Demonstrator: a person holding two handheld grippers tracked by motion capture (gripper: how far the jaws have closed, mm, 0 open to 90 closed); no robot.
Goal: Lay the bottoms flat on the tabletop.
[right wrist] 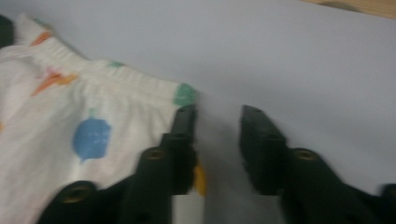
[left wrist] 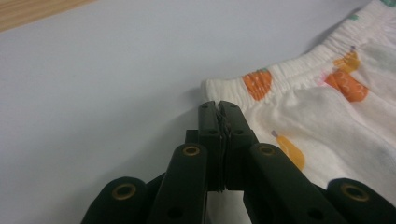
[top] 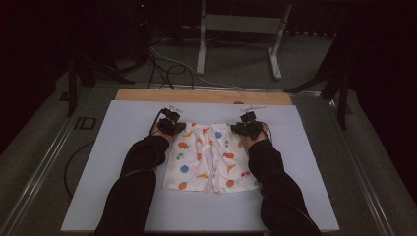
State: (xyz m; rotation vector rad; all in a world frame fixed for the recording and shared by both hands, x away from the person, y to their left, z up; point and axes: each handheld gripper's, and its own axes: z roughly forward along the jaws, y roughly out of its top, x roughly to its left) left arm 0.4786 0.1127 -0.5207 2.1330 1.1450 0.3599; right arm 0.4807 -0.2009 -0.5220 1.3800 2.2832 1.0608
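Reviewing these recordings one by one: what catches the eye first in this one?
White fruit-print shorts lie flat mid-mat, waistband on the far side. The left gripper is shut at the waistband's corner; whether it pinches cloth is unclear. The right gripper stands open just off the opposite corner.

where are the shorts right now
In the high view the fruit-print shorts lie flat mid-table on the white board, waistband far, between both forearms.

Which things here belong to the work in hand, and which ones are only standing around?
In the work:
shorts
left gripper, shut
right gripper, jaws apart
white mat

Only around:
metal frame
cables
wooden edge
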